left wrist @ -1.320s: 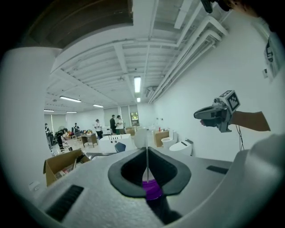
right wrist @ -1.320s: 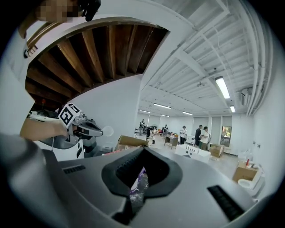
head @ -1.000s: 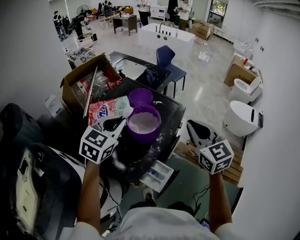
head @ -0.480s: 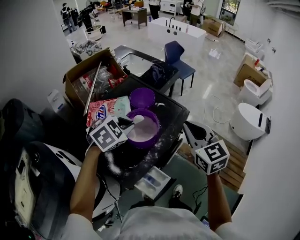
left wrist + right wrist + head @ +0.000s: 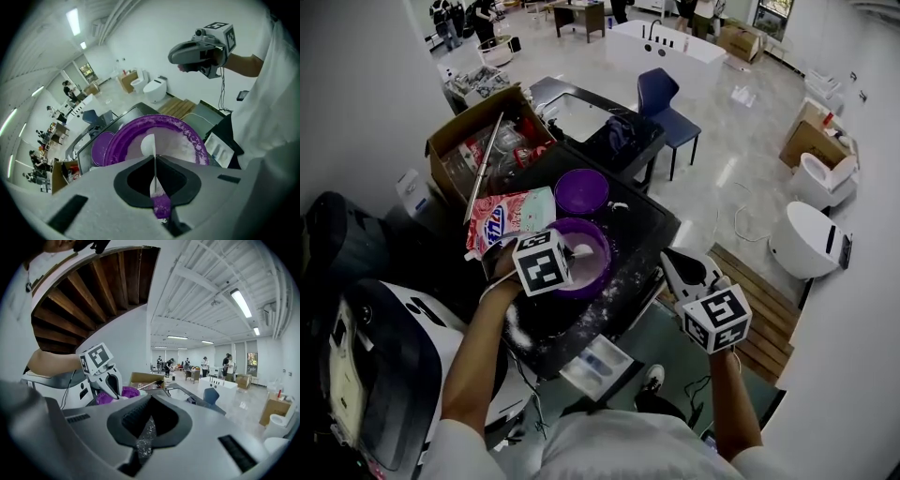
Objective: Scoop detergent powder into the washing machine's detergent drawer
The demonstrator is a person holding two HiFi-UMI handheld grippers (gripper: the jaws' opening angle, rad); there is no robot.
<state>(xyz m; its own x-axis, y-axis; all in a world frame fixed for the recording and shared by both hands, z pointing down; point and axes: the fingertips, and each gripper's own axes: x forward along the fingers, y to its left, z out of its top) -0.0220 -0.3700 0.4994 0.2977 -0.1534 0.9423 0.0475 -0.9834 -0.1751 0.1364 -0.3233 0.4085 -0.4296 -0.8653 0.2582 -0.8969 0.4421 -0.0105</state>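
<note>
On the black washer top (image 5: 630,223), at the centre of the head view, stands the purple bowl (image 5: 602,246) of white powder, within easy reach of both arms. The detergent bag (image 5: 508,217) lies at its 10 o'clock. The open drawer (image 5: 598,361), where the powder must go, juts out at the bowl's 6 o'clock. The left gripper (image 5: 154,158) is clamped tight on the handle of the spoon (image 5: 149,143), whose white end dips into the powder, presumably to load a scoop. The right gripper (image 5: 149,417), at the bowl's 4 o'clock, is closed on nothing and held clear, apparently idle.
</note>
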